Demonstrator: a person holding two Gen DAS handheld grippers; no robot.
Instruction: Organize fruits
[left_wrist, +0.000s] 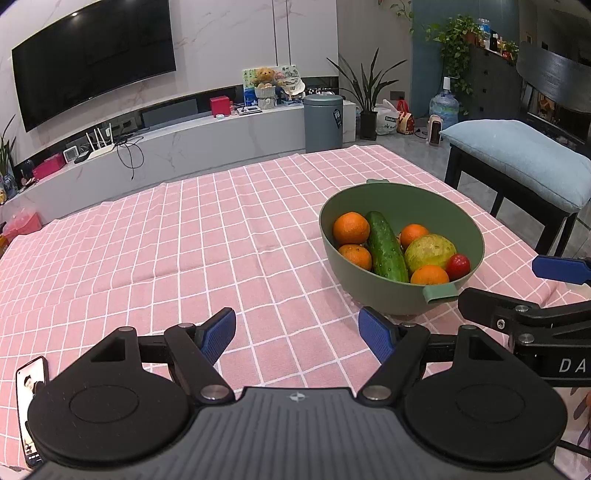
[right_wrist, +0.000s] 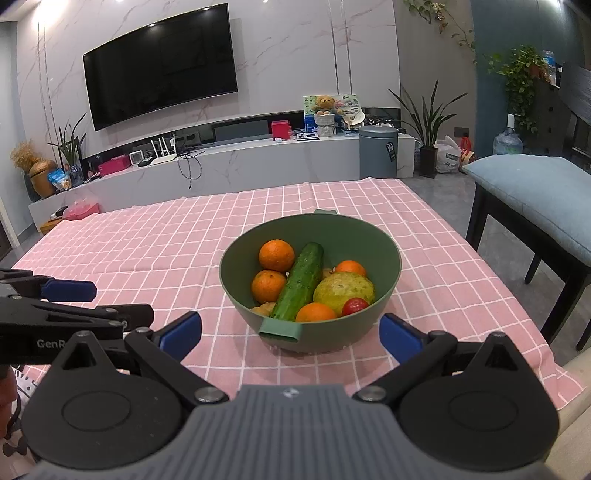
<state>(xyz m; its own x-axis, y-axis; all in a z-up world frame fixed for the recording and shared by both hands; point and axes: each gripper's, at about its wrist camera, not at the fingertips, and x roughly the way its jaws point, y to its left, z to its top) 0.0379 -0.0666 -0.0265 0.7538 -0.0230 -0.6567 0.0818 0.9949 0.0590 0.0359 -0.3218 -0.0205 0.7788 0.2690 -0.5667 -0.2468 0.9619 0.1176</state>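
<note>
A green bowl (left_wrist: 347, 277) stands on the pink checked tablecloth (left_wrist: 184, 240), right of centre in the left wrist view. It holds several oranges (left_wrist: 351, 228), a cucumber (left_wrist: 386, 246), a yellow-green fruit (left_wrist: 430, 251) and a small red tomato (left_wrist: 458, 266). My left gripper (left_wrist: 297, 332) is open and empty, low over the cloth, to the left of the bowl and nearer than it. My right gripper (right_wrist: 291, 332) is open too, with the bowl (right_wrist: 332, 334) straight ahead and its near handle (right_wrist: 280, 330) between the fingertips' line. One blue pad of the right gripper's fingers (left_wrist: 559, 268) shows beside the bowl.
A phone (left_wrist: 31, 398) lies at the cloth's near left corner. A dark stool with a blue cushion (right_wrist: 535, 192) stands right of the table. Beyond the far edge are a grey bin (right_wrist: 378, 151), a low TV bench (right_wrist: 221, 162) and plants. The left gripper's fingers (right_wrist: 68, 290) sit at the left.
</note>
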